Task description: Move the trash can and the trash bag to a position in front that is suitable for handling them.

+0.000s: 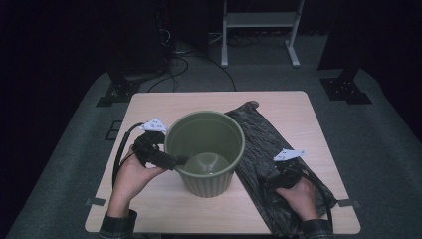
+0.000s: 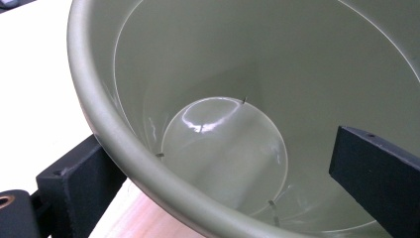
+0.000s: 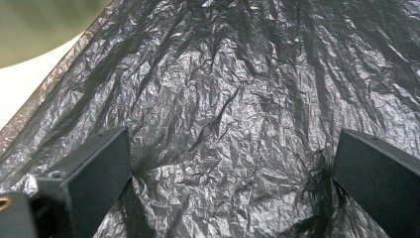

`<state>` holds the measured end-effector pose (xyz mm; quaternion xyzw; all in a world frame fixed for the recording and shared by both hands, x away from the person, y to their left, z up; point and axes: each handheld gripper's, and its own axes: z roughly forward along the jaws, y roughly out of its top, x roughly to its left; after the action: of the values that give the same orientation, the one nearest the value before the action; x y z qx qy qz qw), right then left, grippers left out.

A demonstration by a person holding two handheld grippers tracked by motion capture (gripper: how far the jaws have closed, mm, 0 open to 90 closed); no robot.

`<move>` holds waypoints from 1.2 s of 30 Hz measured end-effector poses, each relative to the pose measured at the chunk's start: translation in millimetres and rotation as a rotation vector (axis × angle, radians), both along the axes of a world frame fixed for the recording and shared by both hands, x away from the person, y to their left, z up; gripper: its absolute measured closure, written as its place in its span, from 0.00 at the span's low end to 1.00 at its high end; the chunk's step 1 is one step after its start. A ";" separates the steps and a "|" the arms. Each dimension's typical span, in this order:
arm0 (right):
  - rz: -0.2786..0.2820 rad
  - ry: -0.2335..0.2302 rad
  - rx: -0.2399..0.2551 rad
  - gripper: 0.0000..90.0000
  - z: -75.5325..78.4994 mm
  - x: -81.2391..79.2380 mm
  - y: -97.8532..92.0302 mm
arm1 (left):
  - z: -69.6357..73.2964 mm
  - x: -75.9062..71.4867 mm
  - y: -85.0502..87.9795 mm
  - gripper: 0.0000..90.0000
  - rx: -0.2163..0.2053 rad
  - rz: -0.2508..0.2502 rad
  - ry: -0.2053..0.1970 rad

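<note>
A green bucket [image 1: 205,152] is standing upright mid-table [image 1: 164,209]. The left gripper [image 1: 176,161] is straddling the bucket's left rim, jaws spread wide, one inside and one outside the wall. Just right of the bucket, a crinkled black plastic bag [image 1: 259,144] is lying flat, touching its side; the right gripper [image 1: 271,177] is resting on it, jaws apart, blocking nothing.

Both forearms reach forward, left gripper [image 1: 175,160] and right gripper [image 1: 272,175] each with jaws spread wide apart.
</note>
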<state>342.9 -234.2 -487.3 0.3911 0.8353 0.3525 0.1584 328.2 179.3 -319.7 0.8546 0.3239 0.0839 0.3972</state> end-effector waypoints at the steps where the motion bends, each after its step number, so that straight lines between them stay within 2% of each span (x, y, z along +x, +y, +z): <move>1: 0.000 0.000 0.000 0.01 0.0 0.0 0.0 | 0.0 0.0 0.0 0.01 0.000 0.000 0.000; 7: 0.000 0.000 0.000 0.01 0.0 0.0 0.0 | -0.4 -2.8 0.2 0.01 -0.007 0.001 -0.015; 13: 0.000 0.000 0.000 0.01 0.0 0.0 0.0 | 8.5 6.8 6.5 0.01 -0.021 0.026 -0.035; 17: 0.000 0.000 0.000 0.01 0.0 0.0 0.0 | 14.7 7.5 9.7 0.01 -0.029 0.034 -0.047; 21: 0.000 0.000 0.000 0.01 0.0 0.0 0.0 | 30.5 0.8 16.8 0.01 -0.044 0.047 -0.084; 23: 0.000 0.000 0.000 0.01 0.0 0.0 0.0 | 33.6 -1.1 18.9 0.01 -0.052 0.046 -0.090; 25: 0.000 0.000 0.000 0.01 0.0 0.0 0.0 | 41.0 -6.5 27.2 0.01 -0.069 0.050 -0.103; 27: 0.000 0.000 0.000 0.01 0.0 0.0 0.0 | 44.5 -10.3 33.4 0.01 -0.069 0.061 -0.112; 32: 0.000 0.000 0.000 0.01 0.0 0.0 0.0 | 46.9 -19.4 45.3 0.01 -0.062 0.082 -0.125; 36: 0.000 0.000 0.000 0.01 0.0 0.0 0.0 | 42.0 -31.6 57.7 0.01 -0.048 0.109 -0.130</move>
<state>343.0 -234.2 -487.3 0.3913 0.8352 0.3524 0.1583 296.6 237.1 -277.6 0.8187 0.3452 0.1529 0.4326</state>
